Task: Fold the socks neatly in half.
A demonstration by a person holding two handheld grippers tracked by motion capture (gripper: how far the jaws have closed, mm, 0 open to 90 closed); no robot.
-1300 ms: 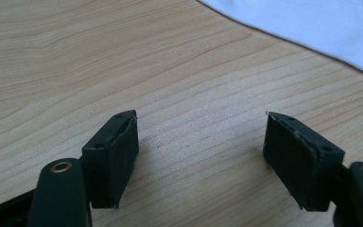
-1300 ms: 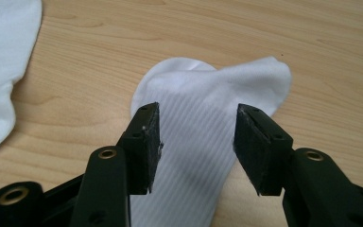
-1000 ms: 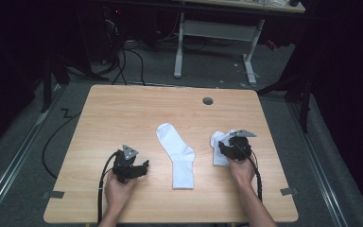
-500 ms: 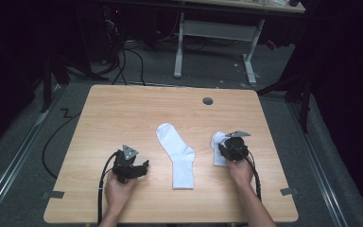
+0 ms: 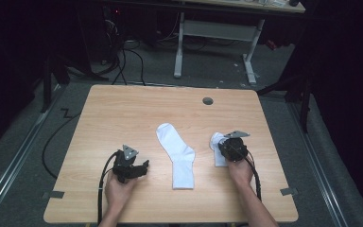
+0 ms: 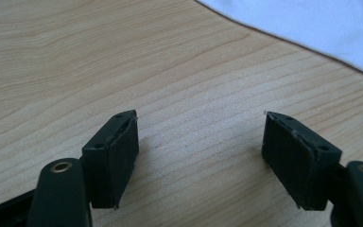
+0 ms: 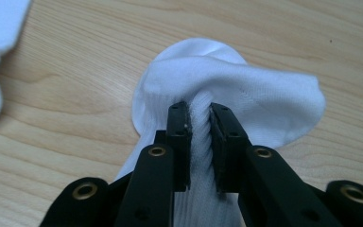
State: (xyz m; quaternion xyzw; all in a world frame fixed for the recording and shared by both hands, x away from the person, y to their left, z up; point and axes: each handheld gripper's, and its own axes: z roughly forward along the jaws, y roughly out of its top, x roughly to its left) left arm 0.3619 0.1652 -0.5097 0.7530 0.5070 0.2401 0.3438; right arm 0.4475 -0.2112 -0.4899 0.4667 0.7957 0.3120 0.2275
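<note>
Ribbed white sock point(image 7: 246, 99) bunches, soft, pinched between right gripper's point(image 7: 199, 118) just-closing black jaws.

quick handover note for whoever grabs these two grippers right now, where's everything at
Right gripper: jaws have just been closing and now pinch a bunched fold of the small white sock, at the right side of the table.
Left gripper: open, nothing between the jaws, low over bare wood at front left.
Second white sock: lies flat mid-table, untouched, apart from the pinched one.
Done: grip on the right sock taken.
Left: probably lifting it and bringing it to the flat sock; the left gripper has yet to take part.
</note>
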